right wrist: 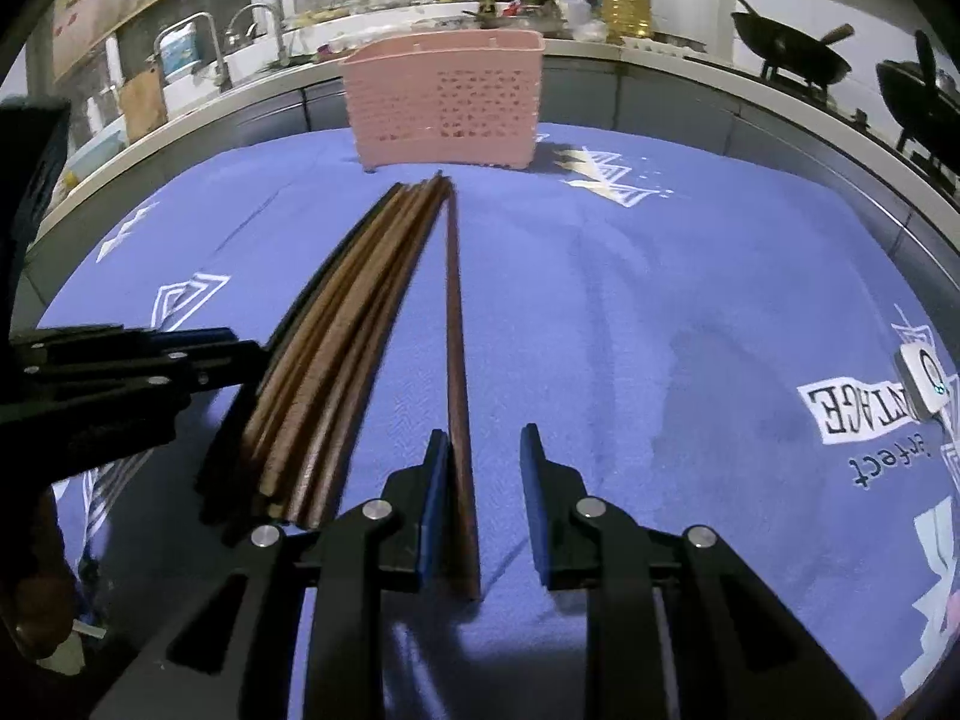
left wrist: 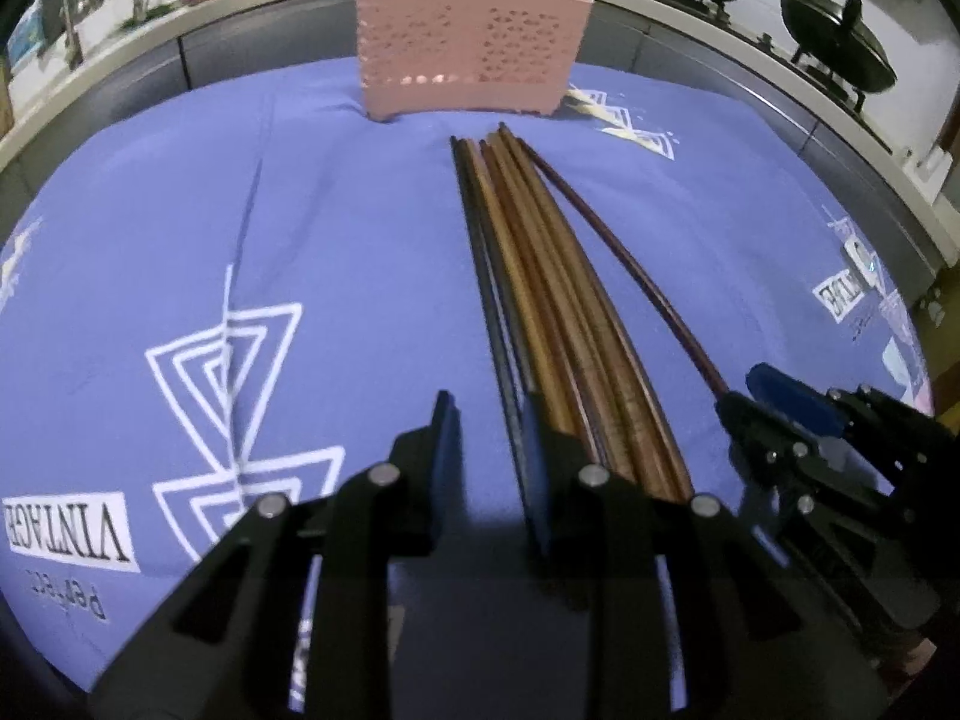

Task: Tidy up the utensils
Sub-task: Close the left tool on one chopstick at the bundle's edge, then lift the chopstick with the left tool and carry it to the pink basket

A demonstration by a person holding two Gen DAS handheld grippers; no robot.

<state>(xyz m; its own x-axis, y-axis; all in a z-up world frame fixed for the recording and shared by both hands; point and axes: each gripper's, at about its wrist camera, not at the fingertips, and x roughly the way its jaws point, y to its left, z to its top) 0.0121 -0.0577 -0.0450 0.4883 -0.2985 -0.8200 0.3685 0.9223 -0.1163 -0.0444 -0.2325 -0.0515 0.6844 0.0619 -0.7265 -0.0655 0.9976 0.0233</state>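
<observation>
Both grippers, L (left wrist: pixel 489 420) & R (right wrist: pixel 485 450), sat fingers open astride near ends of chopsticks (left wrist: pixel 540 276), which pointed at far basket (left wrist: pixel 468 42), prob. for lifting in.

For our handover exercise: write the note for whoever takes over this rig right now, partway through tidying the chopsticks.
Left claw: open, astride a dark chopstick at the edge of the bundle.
Right claw: open, astride the lone chopstick.
All chopsticks lie on the blue cloth; the pink basket stands beyond them.
Done: nothing lifted yet.
Left: grip, carry all to the basket.
</observation>
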